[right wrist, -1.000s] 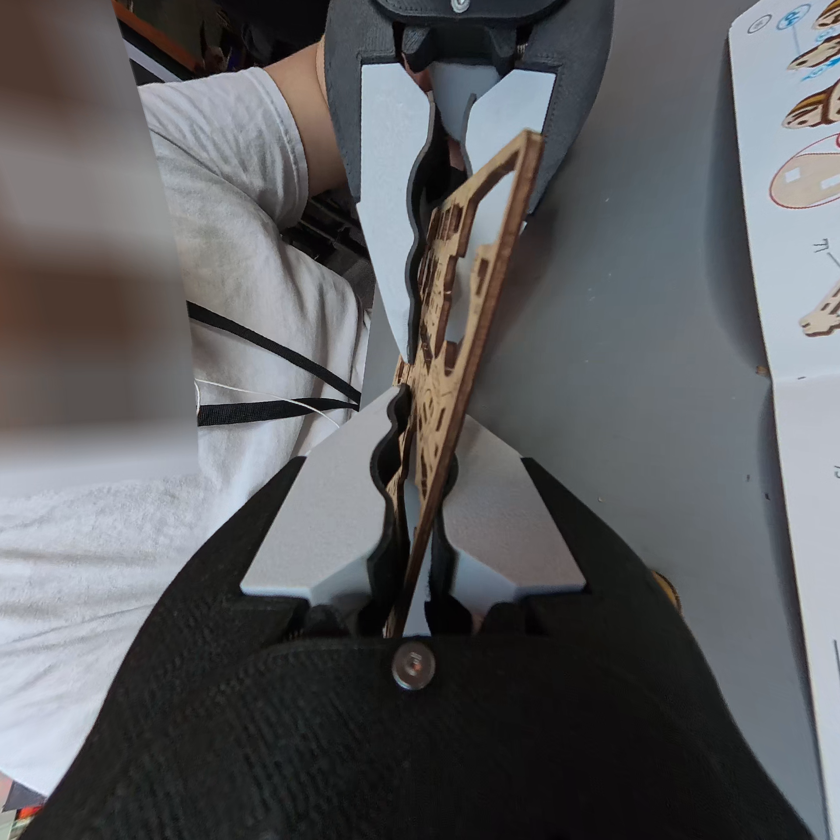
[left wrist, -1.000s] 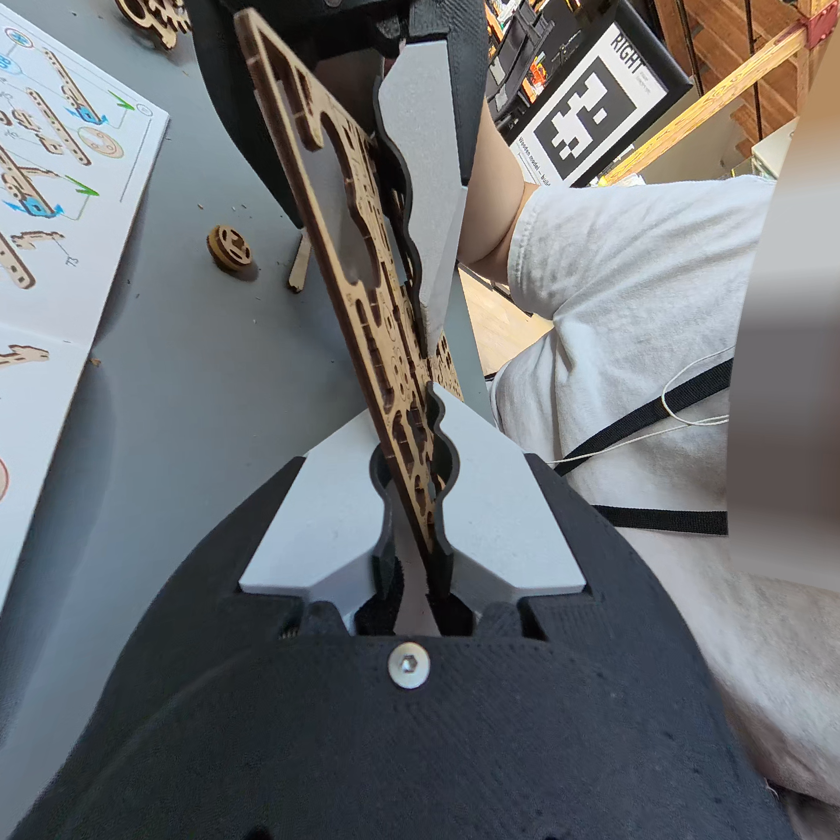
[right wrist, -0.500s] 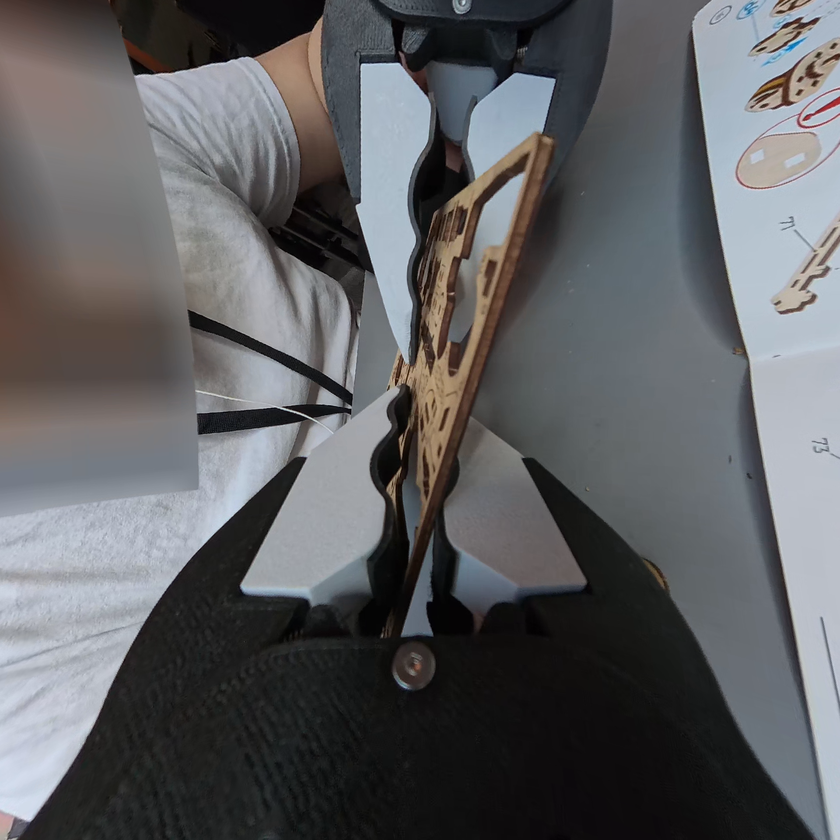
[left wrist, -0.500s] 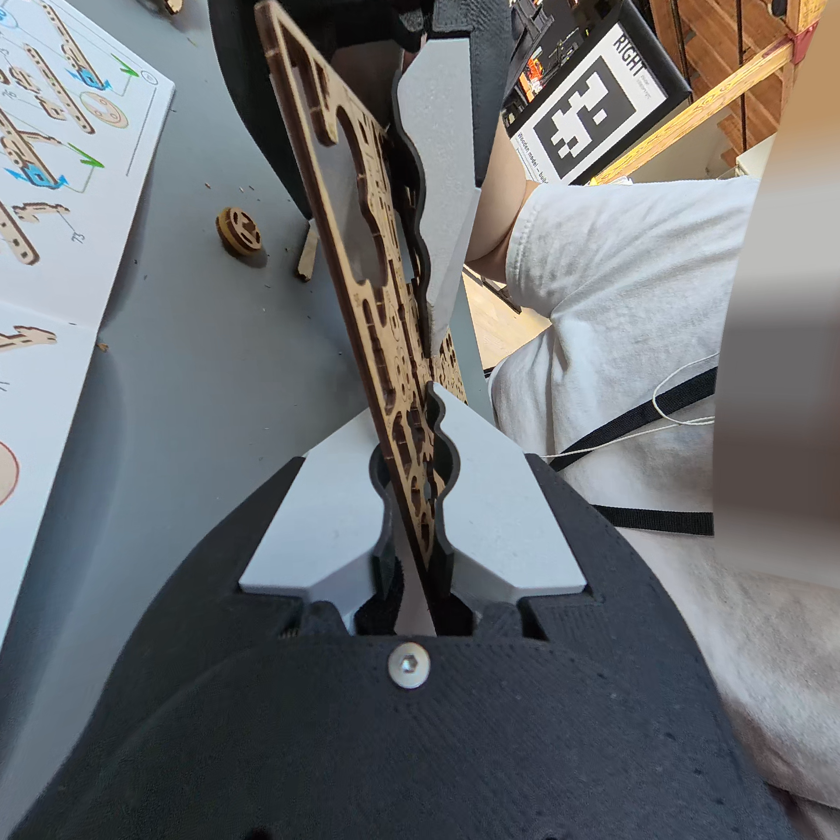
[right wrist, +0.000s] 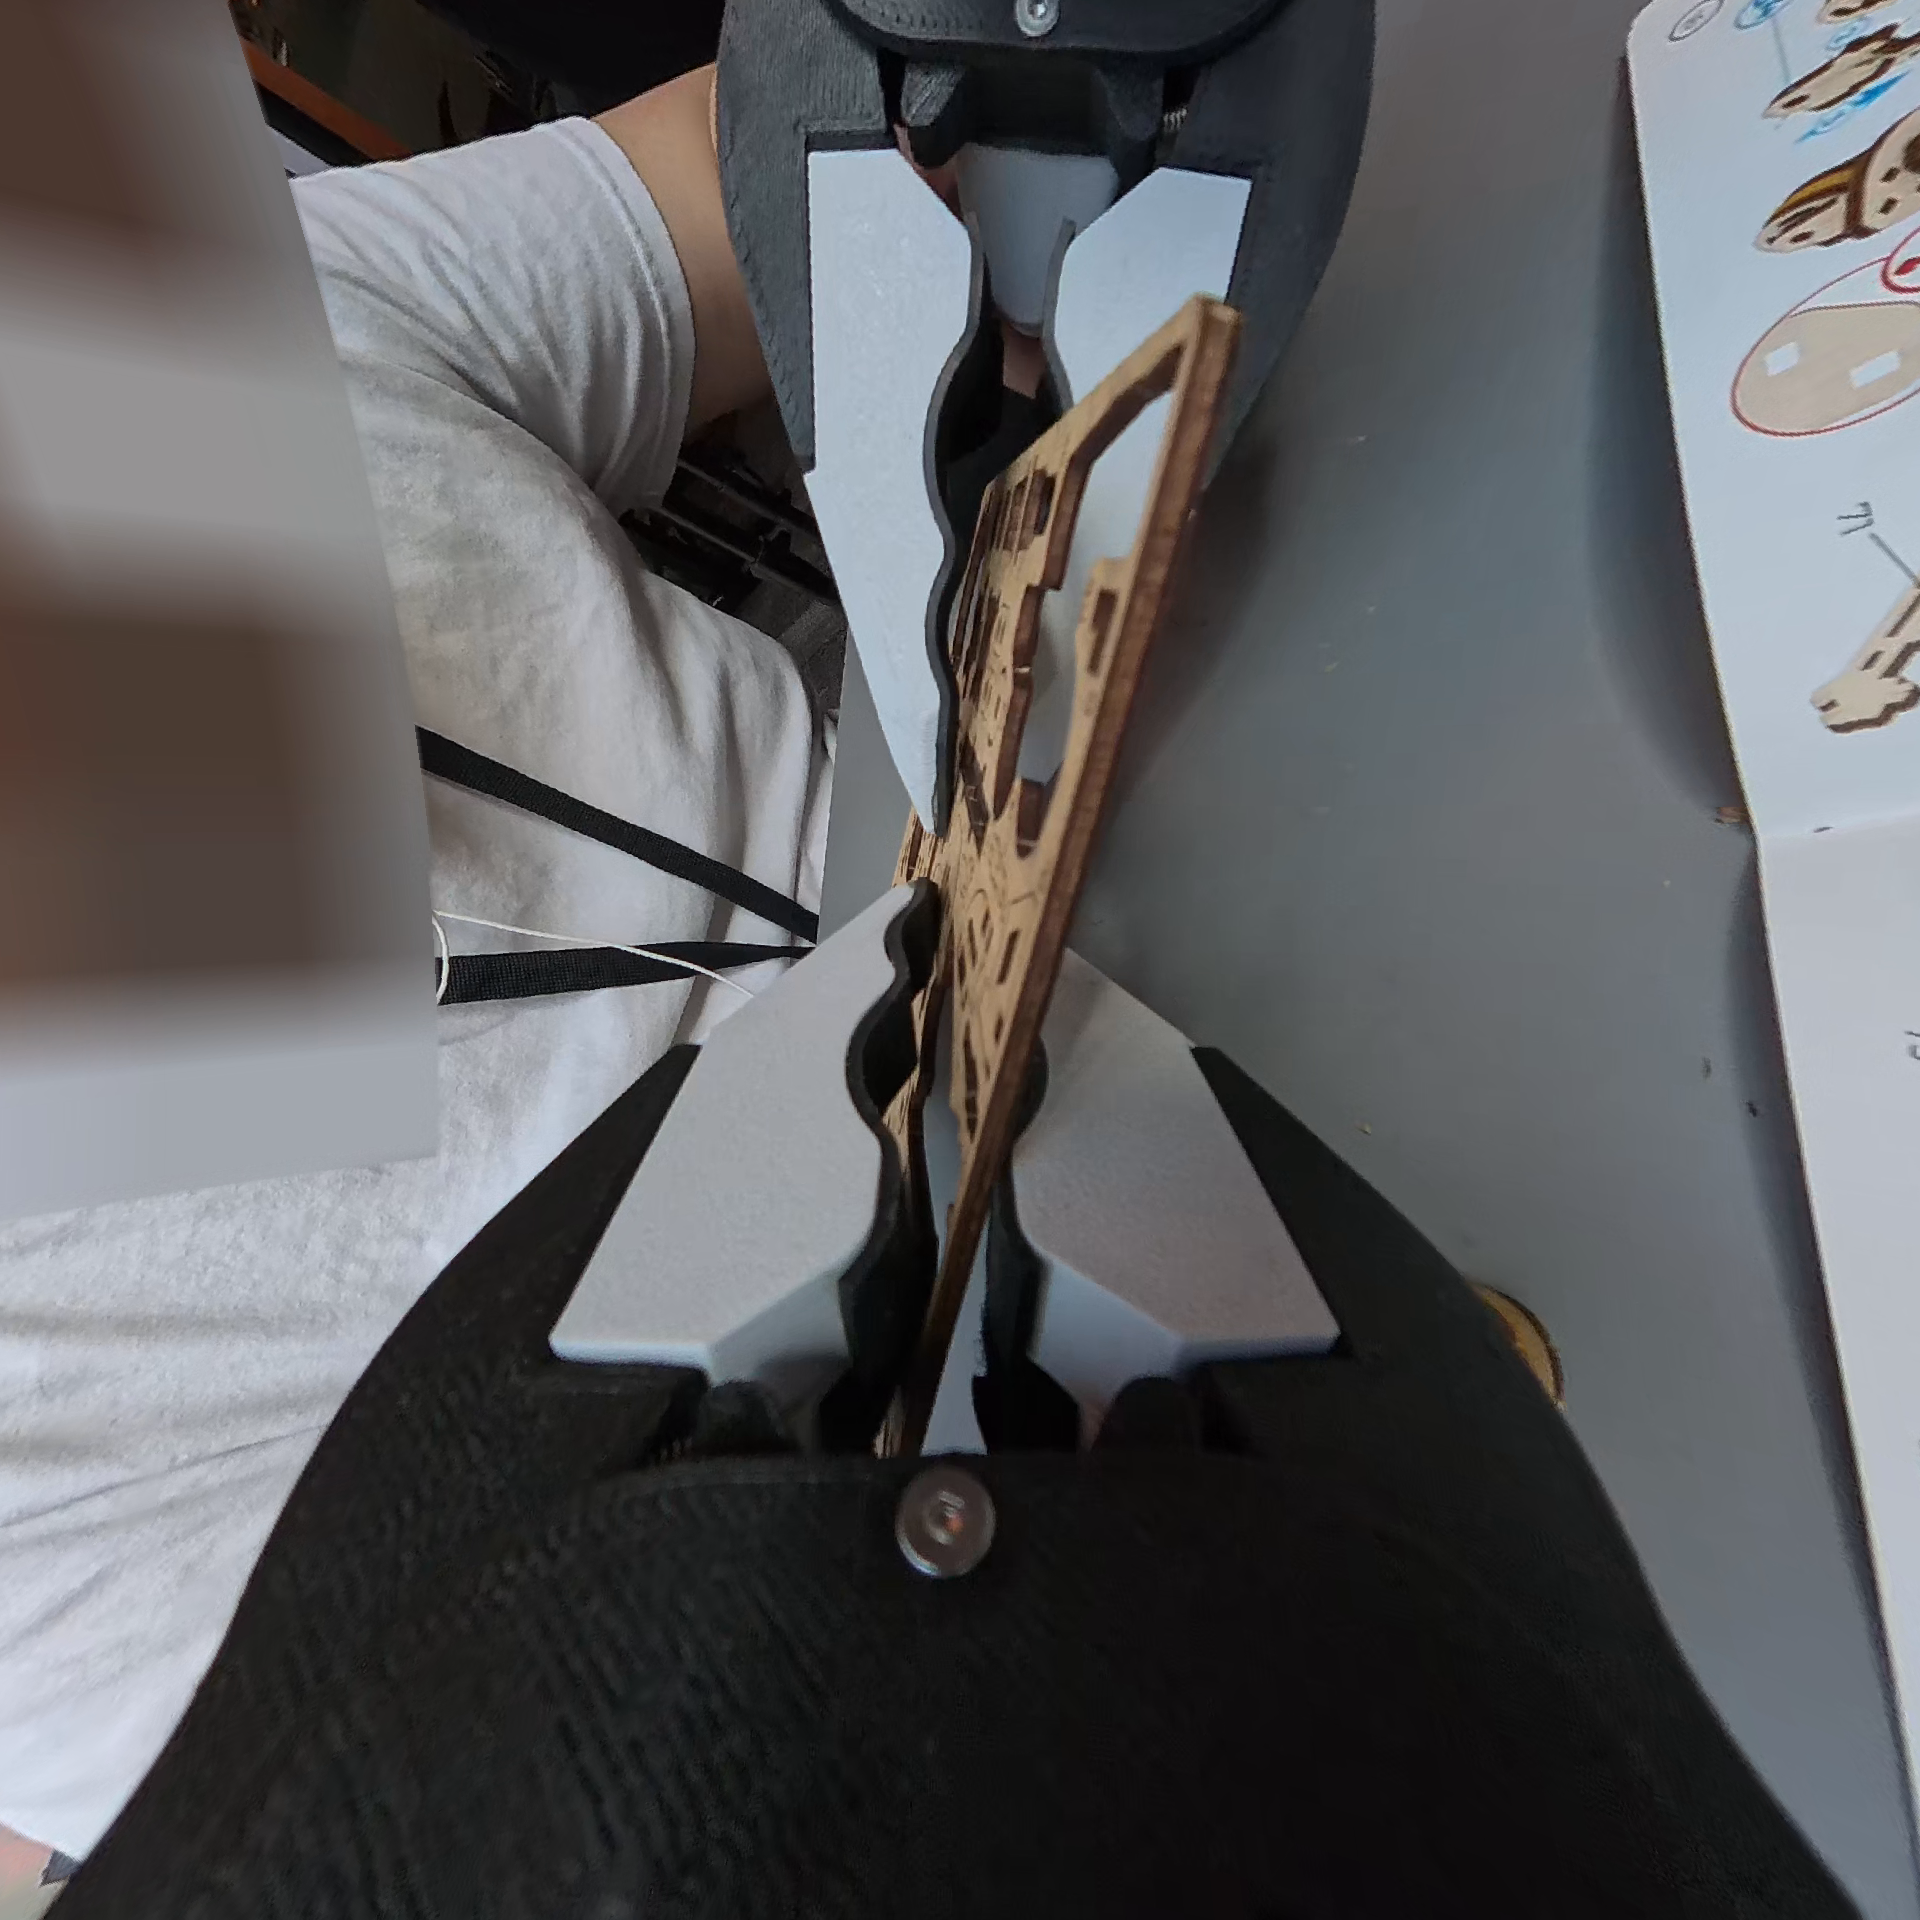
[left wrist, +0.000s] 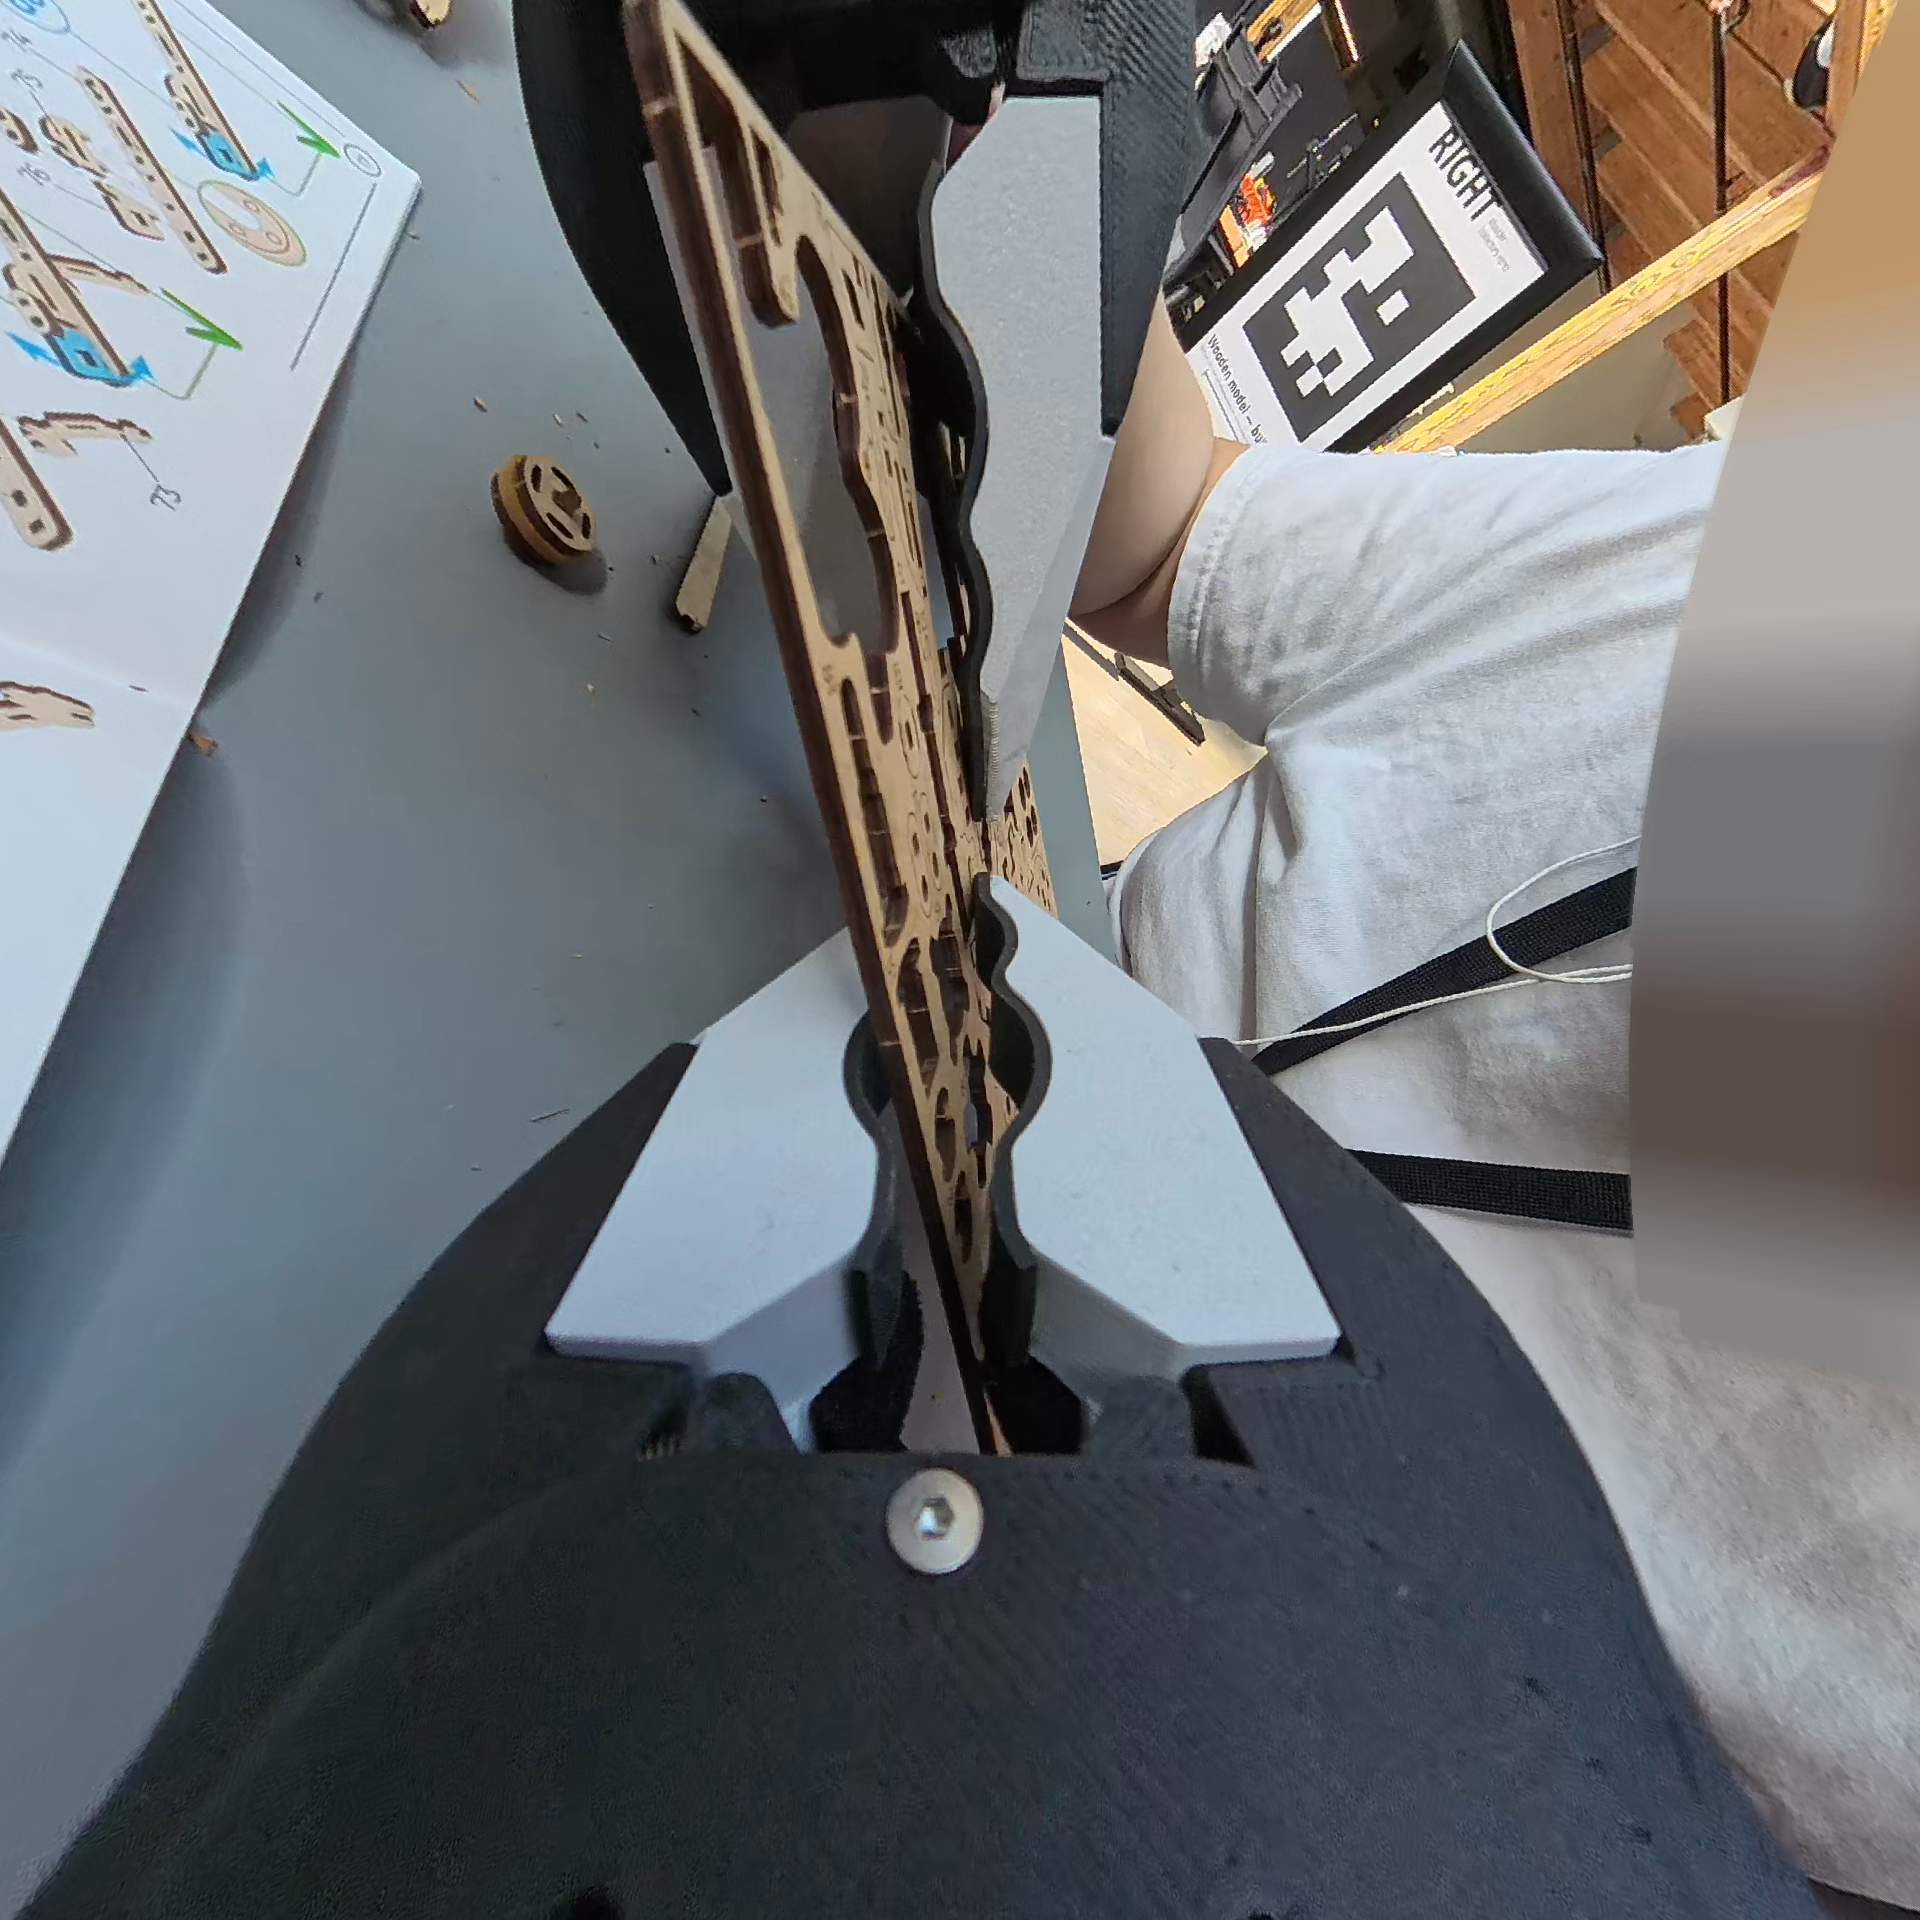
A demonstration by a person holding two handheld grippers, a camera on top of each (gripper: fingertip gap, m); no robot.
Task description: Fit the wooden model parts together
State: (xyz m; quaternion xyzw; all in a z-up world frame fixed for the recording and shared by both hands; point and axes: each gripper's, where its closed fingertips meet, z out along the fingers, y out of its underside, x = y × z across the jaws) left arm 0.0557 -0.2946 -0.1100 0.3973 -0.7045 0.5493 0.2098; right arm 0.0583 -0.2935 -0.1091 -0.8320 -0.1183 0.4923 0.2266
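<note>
A flat laser-cut wooden sheet [left wrist: 821, 665] with many cut-outs is held on edge above the grey table [left wrist: 416, 935]. My left gripper [left wrist: 914, 914] is shut on one end of it. My right gripper [left wrist: 935, 769] faces it from the far side and is shut on the other end. In the right wrist view the same sheet [right wrist: 1148, 561] runs from my right gripper [right wrist: 987, 925] up to my left gripper [right wrist: 977, 800], leaning right. The two pairs of fingertips nearly meet at the sheet's middle.
An open instruction booklet [left wrist: 156, 416] lies on the table; it also shows in the right wrist view [right wrist: 1818, 520]. A small wooden wheel [left wrist: 545, 509] and a small wooden strip [left wrist: 701, 571] lie beside it. A person in a white shirt [left wrist: 1455, 727] sits at the table edge. The tips of both grippers are at nearly the same place. From the right gripper's tips to the small wooden wheel [left wrist: 545, 509] is close to 10 centimetres.
Both grippers have stayed shut on the sheet. The pair has shifted a little over the table, and the sheet leans slightly more in the right wrist view.
</note>
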